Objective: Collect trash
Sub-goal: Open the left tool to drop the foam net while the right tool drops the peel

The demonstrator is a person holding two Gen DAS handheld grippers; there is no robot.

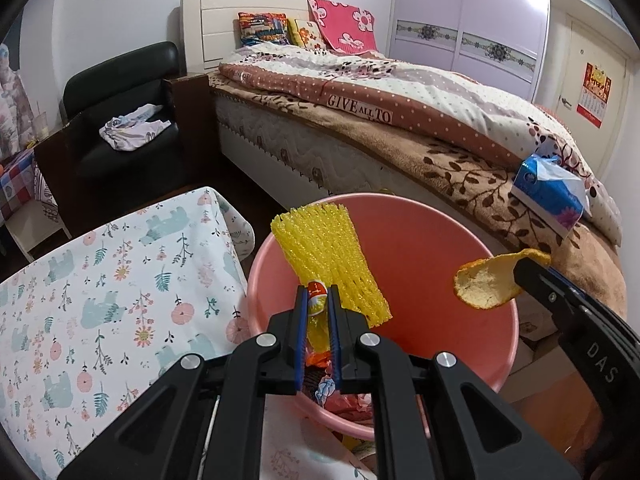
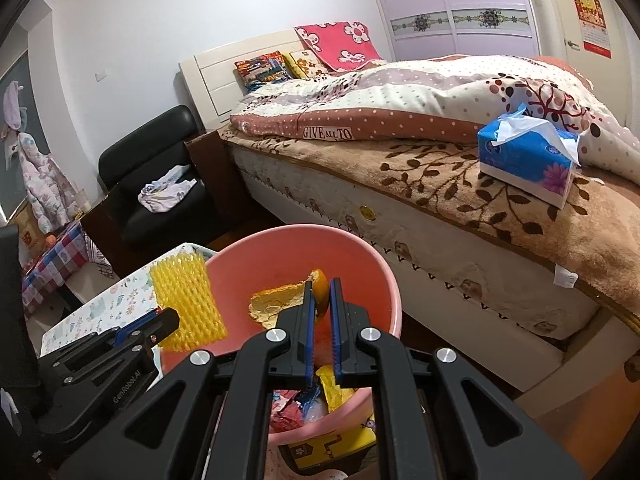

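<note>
My left gripper [image 1: 319, 294] is shut on a yellow foam fruit net [image 1: 326, 252] with a small sticker, and holds it over the pink bin [image 1: 440, 248]. From the right, my right gripper [image 1: 526, 270] reaches in, shut on a piece of orange peel [image 1: 486, 284] above the bin's rim. In the right wrist view the right gripper [image 2: 320, 292] pinches the orange peel [image 2: 276, 302] over the pink bin [image 2: 280, 248]. The left gripper [image 2: 170, 318] holds the yellow net [image 2: 188, 304] at the bin's left edge. Wrappers and other trash [image 2: 304, 404] lie at the bin's bottom.
A bed [image 1: 400, 148] runs along behind and to the right of the bin, with a blue tissue box [image 2: 528, 160] near its edge. A table with a floral cloth [image 1: 100, 280] stands left of the bin. A black armchair [image 1: 120, 92] with a crumpled cloth is farther back.
</note>
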